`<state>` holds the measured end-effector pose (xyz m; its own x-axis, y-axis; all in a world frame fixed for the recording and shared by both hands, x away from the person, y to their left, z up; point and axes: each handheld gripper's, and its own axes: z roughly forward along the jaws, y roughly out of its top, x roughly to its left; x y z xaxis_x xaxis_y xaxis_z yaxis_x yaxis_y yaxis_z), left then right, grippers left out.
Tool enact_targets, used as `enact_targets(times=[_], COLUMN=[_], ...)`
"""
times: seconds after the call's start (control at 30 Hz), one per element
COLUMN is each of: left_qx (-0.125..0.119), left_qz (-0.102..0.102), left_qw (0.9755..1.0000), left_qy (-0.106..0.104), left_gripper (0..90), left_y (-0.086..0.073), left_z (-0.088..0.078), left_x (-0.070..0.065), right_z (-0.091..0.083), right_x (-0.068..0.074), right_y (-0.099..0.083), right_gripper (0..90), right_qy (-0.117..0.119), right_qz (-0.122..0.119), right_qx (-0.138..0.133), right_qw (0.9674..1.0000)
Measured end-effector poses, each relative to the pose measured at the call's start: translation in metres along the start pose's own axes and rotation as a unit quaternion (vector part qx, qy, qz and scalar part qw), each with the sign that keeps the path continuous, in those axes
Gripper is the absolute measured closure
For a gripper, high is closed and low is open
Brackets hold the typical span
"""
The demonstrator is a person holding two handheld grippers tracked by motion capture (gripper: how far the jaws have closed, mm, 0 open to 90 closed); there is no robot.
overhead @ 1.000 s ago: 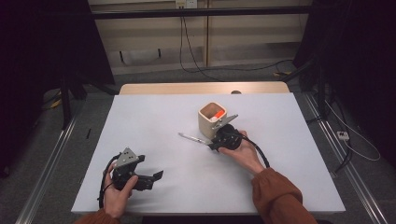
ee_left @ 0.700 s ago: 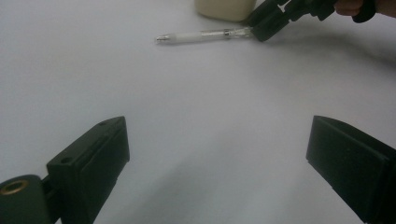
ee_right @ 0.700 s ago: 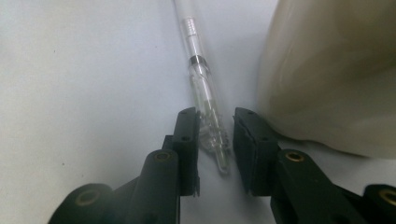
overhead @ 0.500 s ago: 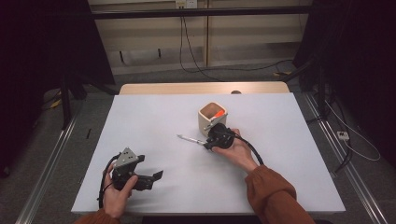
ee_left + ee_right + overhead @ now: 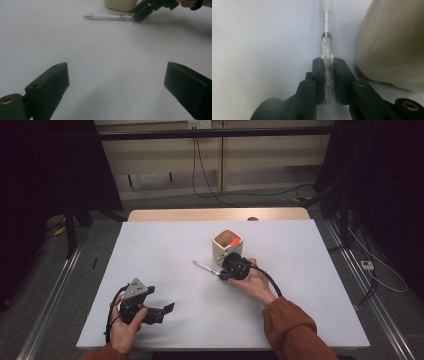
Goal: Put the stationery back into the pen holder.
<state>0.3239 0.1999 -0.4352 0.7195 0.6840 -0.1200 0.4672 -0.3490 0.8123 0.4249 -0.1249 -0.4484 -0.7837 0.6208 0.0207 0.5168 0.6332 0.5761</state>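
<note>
A clear pen [image 5: 204,267] lies flat on the white table [image 5: 300,270], just in front of a cream square cup [image 5: 227,247] with something orange [image 5: 233,241] inside. My right gripper [image 5: 222,274] has its tips at the pen's right end. In the right gripper view the pen [image 5: 326,47] runs straight away from me, and my right gripper [image 5: 328,61] has just been closing with the pen between its pads; both pads now press on it. The cup [image 5: 392,45] stands close on the right. My left gripper [image 5: 167,309] rests open at the front left, nothing between its jaws [image 5: 116,72].
The left gripper view looks across bare table to the pen [image 5: 107,16], the cup's base [image 5: 121,3] and the right gripper [image 5: 143,12] beyond. A wooden strip [image 5: 215,215] edges the table's far side, with cables on the floor behind it.
The right hand has slid a little leftward along the cup's front to the pen's end, and its jaws have come together on the pen. The left hand has stayed put.
</note>
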Motion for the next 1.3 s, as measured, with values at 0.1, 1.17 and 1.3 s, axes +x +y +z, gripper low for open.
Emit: enact_targets(times=[0.1, 1.17, 1.3], left_qx=[0.001, -0.041, -0.050], left_qz=[0.000, -0.013, -0.008], left_qw=[1.0000, 0.9990, 0.9986], left_qy=[0.000, 0.014, 0.011], left_gripper=[6.0, 6.3, 6.3], left_y=[0.000, 0.020, 0.030], left_z=[0.000, 0.006, 0.010], left_x=[0.000, -0.011, -0.020], right_z=[-0.003, -0.065, -0.072], right_x=[0.002, 0.026, 0.030], right_y=[-0.001, -0.048, -0.056], right_gripper=[80.8, 80.7, 80.7], right_qy=[0.002, 0.020, 0.021], right_qz=[0.003, 0.035, 0.038], right_qx=[-0.009, -0.181, -0.200], right_qw=[0.9999, 0.9827, 0.9789])
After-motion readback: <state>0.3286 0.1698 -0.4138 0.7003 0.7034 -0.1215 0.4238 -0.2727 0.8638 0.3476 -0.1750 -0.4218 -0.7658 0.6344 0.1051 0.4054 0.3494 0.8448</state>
